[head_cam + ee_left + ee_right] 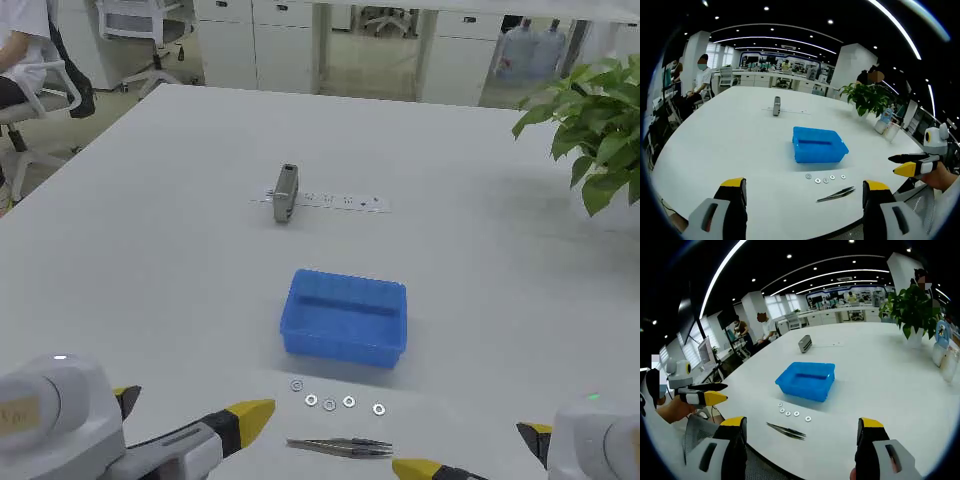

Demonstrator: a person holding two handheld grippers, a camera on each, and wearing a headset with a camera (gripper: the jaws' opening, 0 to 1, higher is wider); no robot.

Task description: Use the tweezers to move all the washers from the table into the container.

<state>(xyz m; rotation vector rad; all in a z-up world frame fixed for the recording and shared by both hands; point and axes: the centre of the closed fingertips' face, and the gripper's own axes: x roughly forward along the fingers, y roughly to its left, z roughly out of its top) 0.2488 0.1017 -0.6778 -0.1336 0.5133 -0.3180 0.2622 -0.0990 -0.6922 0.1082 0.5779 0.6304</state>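
Observation:
Several small metal washers (329, 403) lie in a loose row on the white table (180, 260), just in front of the blue container (345, 318). Metal tweezers (340, 446) lie flat on the table, nearer to me than the washers. My left gripper (190, 410) hovers at the near left, open and holding nothing. My right gripper (475, 455) hovers at the near right, also open and holding nothing. Between the left gripper's (803, 184) wide jaws I see the washers (825, 178), tweezers (836, 194) and container (818, 145). The right gripper (802, 422) frames its washers (792, 412), tweezers (786, 430) and container (806, 380) likewise.
A grey block-shaped device (286, 192) stands on a white strip (335, 200) mid-table, beyond the container. A potted plant (595, 120) sits at the far right. A seated person (25, 60) and office chairs are off the table's far left corner. Bottles (942, 347) stand near the plant.

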